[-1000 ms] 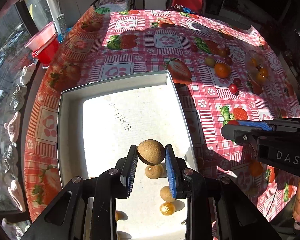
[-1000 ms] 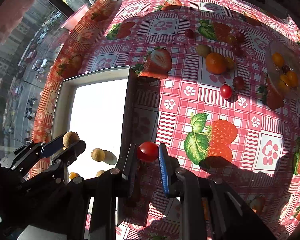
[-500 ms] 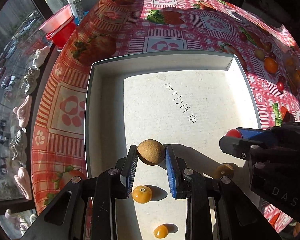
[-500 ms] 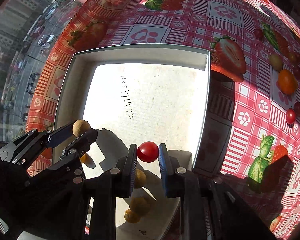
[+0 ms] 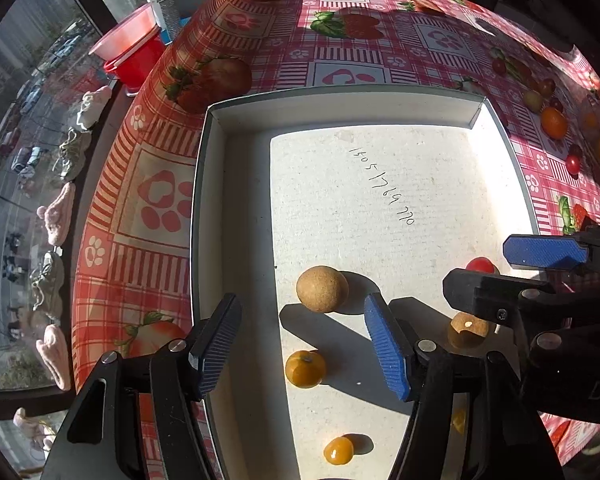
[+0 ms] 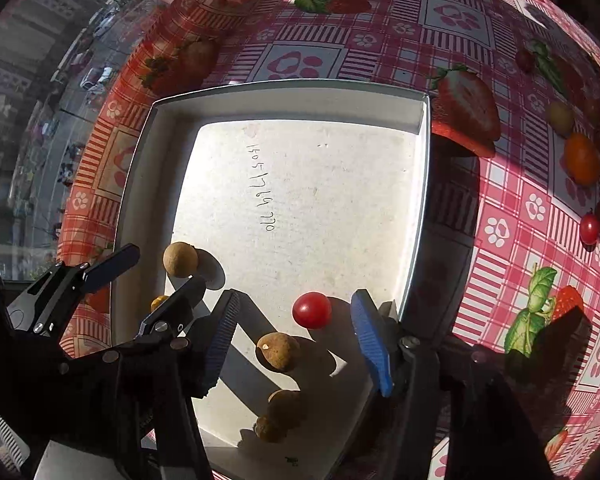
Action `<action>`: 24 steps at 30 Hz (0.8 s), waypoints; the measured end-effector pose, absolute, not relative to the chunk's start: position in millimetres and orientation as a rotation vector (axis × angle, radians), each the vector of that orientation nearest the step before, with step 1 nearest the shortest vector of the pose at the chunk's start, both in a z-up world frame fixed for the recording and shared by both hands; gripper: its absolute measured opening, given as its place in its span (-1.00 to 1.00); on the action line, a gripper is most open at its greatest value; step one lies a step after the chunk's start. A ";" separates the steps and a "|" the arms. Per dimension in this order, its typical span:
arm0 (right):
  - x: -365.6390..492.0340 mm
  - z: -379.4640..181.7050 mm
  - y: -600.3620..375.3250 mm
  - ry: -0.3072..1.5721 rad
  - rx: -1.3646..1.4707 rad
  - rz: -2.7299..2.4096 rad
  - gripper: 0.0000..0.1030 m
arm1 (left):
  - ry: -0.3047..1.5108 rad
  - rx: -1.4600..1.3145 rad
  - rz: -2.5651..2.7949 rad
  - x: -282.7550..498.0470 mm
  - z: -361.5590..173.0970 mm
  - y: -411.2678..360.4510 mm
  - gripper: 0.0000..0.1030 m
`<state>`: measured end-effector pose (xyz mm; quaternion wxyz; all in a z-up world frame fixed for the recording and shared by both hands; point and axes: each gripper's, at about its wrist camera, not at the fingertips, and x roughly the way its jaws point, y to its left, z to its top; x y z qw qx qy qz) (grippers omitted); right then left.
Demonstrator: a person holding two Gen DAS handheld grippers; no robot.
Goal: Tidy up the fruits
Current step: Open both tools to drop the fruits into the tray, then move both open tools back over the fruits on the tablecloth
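White cardboard, sunlit, forms the tray filling the frame's centre. The left gripper at lower centre is opening, pads clear of the tan round fruit lying loose between its tips. In the right wrist view the right gripper is likewise opening; the cherry tomato sits free between its pads (other small fruits lie below).

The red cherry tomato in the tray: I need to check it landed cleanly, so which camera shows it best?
The right wrist view. There the red cherry tomato shows whole in the white tray, clear of both fingers of the opening right gripper. In the left wrist view only its top peeks out behind the right gripper's black finger.
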<state>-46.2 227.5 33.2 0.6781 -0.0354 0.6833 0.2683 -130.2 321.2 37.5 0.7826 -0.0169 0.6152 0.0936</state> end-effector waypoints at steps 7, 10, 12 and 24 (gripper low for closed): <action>-46.7 67.2 201.6 1.480 0.044 0.626 0.70 | 1.310 -0.022 0.172 -139.7 55.9 304.9 0.27; -50.6 72.9 183.4 1.479 0.102 0.611 0.99 | 1.303 -0.017 0.146 -142.1 62.2 293.2 0.27; -54.9 75.0 169.6 1.471 0.118 0.589 0.99 | 1.300 -0.010 0.122 -144.3 66.1 283.4 0.27; -90.9 66.1 66.6 1.538 0.053 0.332 0.99 | 1.281 0.042 -0.054 -147.9 80.5 209.1 0.27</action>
